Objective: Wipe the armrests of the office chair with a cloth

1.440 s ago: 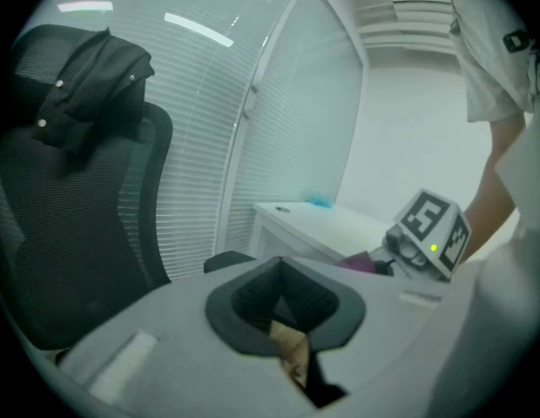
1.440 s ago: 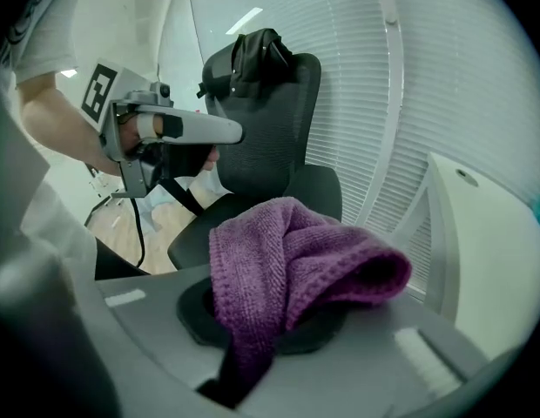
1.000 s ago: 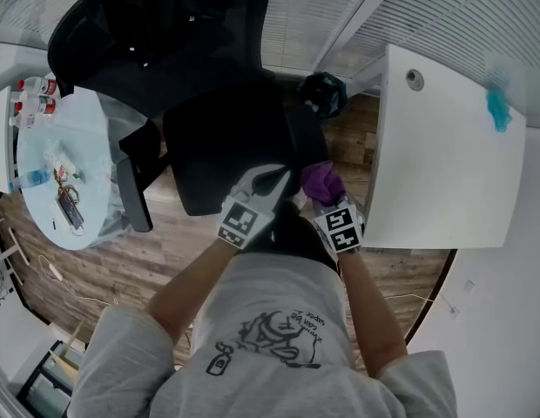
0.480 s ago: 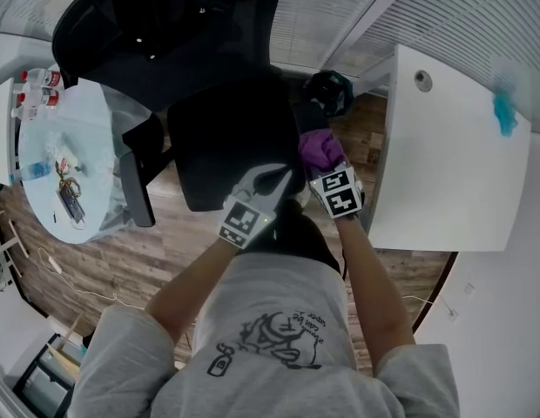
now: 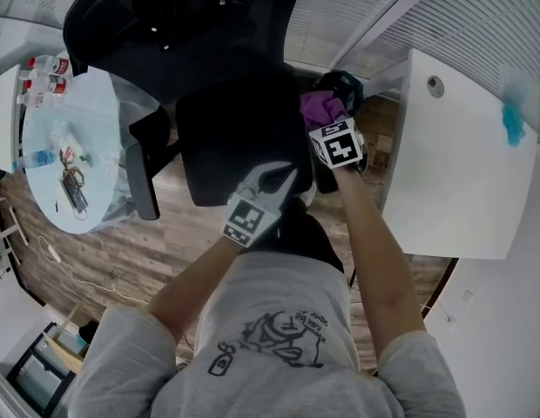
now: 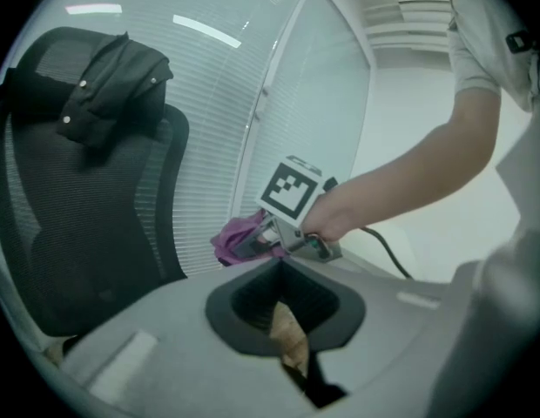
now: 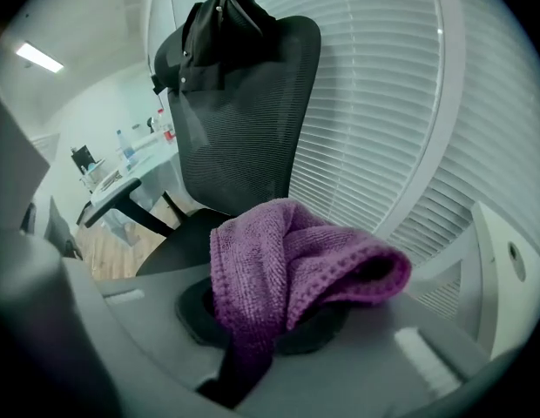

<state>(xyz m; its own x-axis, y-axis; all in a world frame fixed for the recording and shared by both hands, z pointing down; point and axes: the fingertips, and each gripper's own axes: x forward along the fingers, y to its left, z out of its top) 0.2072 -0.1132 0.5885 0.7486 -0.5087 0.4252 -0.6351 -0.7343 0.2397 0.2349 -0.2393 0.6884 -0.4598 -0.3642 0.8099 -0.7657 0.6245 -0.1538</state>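
The black mesh office chair stands in front of me, with a dark garment draped over its backrest. My right gripper is shut on a bunched purple cloth at the far end of the chair's right side. The right armrest is hidden beneath them. The cloth hangs from the jaws in the right gripper view. The left armrest sticks out bare. My left gripper hovers shut and holding nothing over the seat's front edge. The left gripper view shows the cloth ahead.
A white desk stands close on the right with a teal item on it. A round glass table with bottles is on the left. Window blinds run behind the chair. A dark round object sits beyond the cloth.
My right gripper has carried the purple cloth away from me along the chair's right side, toward the backrest. The left gripper has stayed roughly where it was.
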